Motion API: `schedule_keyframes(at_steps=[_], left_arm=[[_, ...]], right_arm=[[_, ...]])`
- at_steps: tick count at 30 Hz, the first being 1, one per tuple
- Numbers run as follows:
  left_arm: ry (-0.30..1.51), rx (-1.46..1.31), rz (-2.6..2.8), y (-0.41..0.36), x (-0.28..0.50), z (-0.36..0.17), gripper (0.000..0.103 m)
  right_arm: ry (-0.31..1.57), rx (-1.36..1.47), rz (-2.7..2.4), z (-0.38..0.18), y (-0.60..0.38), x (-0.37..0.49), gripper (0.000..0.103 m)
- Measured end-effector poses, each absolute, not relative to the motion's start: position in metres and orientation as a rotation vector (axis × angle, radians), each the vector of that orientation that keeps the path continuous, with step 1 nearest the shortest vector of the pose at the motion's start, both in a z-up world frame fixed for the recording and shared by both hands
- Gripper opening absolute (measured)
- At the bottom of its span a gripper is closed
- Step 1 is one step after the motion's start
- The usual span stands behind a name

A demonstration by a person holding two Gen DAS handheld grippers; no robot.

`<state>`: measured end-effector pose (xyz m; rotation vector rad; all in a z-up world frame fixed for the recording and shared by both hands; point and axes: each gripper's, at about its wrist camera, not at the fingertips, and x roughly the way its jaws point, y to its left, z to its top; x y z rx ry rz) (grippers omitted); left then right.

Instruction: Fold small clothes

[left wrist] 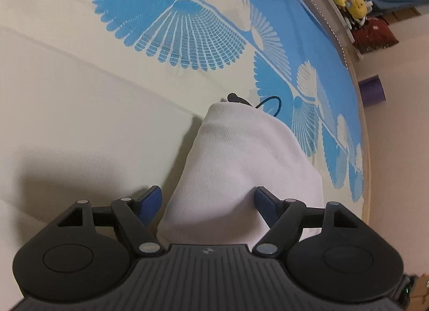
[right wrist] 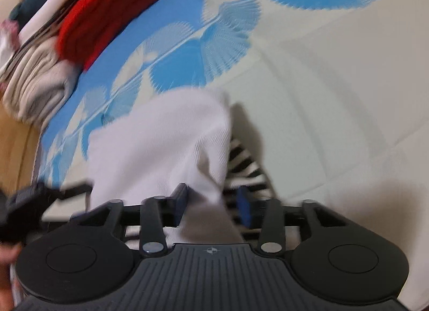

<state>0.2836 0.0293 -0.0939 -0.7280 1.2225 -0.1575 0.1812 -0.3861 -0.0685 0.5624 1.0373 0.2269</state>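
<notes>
The white garment [left wrist: 236, 166] lies on the bedspread [left wrist: 67, 112] and runs straight out from the left gripper [left wrist: 207, 198] toward 12 o'clock. Its long axis follows the line of the fingers. The near end passes between the blue pads [left wrist: 150, 201], which stand spread with a gap to the cloth on both sides. The left gripper therefore straddles the garment without pinching it.

In the right wrist view, the same white garment [right wrist: 161, 150] extends from the right gripper [right wrist: 214, 202] toward 11 o'clock. Its near edge drops between the jaws. These are partly spread. The frame is blurred, so contact between pad and cloth cannot be confirmed. A black-and-white striped item [right wrist: 244, 163] lies under the garment at 1 o'clock from the right gripper.

Both grippers sit at the garment's near end. The left one is better centred on its axis.
</notes>
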Motion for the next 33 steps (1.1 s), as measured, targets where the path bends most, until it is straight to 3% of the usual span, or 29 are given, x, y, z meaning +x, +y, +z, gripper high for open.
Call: schedule_keyframes(at_steps=[10,12,14,15,17,18,20,28,33], left_arm=[[1.25,-0.726,-0.244,0.017,0.301,-0.116,0.086],[1.253,-0.741,-0.263,0.017,0.303,-0.119,0.083],[1.241,-0.712,-0.281,0.015,0.305,-0.118,0.07],[1.234,-0.692,-0.289,0.013,0.306,-0.116,0.065],[1.222,-0.639,-0.31,0.008,0.307,-0.108,0.044],[1.212,-0.61,-0.319,0.006,0.307,-0.101,0.041],[1.173,-0.564,-0.338,0.003,0.307,-0.082,0.035],[0.948,-0.407,-0.292,0.035,0.307,-0.007,0.034],[0.862,-0.401,-0.096,0.104,0.309,0.008,0.043]], right_arm=[[1.086,0.493,0.161,-0.079,-0.391,0.183,0.005],[1.113,0.499,0.129,-0.085,-0.388,0.186,0.02],[1.133,0.481,0.106,-0.09,-0.385,0.19,0.028],[1.138,0.473,0.106,-0.093,-0.383,0.191,0.028],[1.137,0.457,0.108,-0.093,-0.378,0.192,0.024],[1.136,0.451,0.116,-0.092,-0.375,0.194,0.015],[1.134,0.44,0.117,-0.089,-0.371,0.195,0.01],[1.046,0.458,0.186,-0.065,-0.339,0.214,0.005],[0.946,0.483,0.279,-0.05,-0.295,0.239,0.004]])
